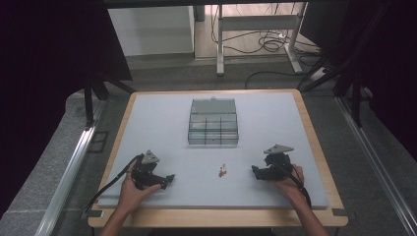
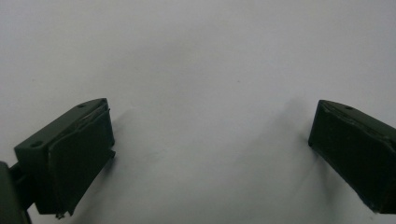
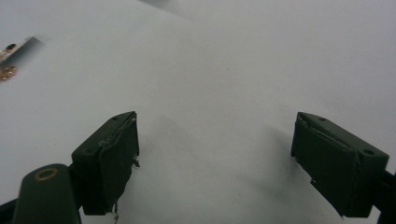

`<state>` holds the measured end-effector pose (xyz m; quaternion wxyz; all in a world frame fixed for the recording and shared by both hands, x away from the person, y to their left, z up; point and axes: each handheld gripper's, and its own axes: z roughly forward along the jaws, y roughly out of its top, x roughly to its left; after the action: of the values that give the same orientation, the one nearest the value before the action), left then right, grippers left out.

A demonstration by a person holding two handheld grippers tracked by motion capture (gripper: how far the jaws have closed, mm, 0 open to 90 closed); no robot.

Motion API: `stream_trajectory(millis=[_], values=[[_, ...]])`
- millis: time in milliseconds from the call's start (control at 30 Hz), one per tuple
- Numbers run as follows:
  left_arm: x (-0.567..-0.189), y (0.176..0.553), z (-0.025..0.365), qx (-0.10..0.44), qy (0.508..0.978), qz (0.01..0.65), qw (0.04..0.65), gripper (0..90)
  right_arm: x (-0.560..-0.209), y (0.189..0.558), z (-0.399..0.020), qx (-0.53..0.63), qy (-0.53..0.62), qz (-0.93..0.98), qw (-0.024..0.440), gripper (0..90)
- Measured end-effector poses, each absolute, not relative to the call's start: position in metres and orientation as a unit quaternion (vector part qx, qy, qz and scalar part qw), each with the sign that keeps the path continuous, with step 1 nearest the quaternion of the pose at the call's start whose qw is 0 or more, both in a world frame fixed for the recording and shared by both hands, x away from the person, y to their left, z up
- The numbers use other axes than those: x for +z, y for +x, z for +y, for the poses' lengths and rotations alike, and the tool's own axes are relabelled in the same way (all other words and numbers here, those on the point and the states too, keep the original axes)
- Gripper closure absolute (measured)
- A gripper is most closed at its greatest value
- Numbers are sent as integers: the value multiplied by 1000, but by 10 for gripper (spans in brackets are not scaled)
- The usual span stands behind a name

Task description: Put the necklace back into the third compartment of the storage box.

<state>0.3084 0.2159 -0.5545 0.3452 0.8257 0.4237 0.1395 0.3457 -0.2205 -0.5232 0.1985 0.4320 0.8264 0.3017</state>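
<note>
- Grippers rest low at the near edge of the mat (image 1: 275, 113), one at each side, likely a ready stance before any reach.
- Left gripper (image 1: 167, 181) sits on the mat with its tip turned inward toward the middle; in its own view (image 2: 210, 140) the jaws stand wide apart with bare mat between them.
- Right gripper (image 1: 255, 172) mirrors it, tip turned inward; in its own view (image 3: 215, 149) the jaws are likewise spread wide and hold nothing.
- Small gold pieces (image 1: 223, 170) lie on the mat between the two grippers, near neither tip and touching neither. They sit a little closer to the right gripper, and show at the upper left edge of its view (image 3: 8, 70), off to the side of the jaws rather than between them.
- Clear box (image 1: 213, 123), divided into compartments and with its lid raised at the back, stands farther off behind the pieces, probably where they belong.
- Whichever gripper goes would have to swing inward to bring the pieces between its jaws.
</note>
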Motion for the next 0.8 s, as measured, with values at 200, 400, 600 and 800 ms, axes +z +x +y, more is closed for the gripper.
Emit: stream_trajectory(millis=[200,400,600,800], values=[[-555,308,216,140,826,424,345,0,-510,342,-221,313,423,826,200,145],[-555,308,216,140,826,424,345,0,-492,335,-222,338,415,821,198,150],[-555,308,216,140,826,424,345,0,-479,330,-221,358,402,819,198,190],[-555,308,216,140,826,424,345,0,-470,325,-218,371,393,817,199,206]])
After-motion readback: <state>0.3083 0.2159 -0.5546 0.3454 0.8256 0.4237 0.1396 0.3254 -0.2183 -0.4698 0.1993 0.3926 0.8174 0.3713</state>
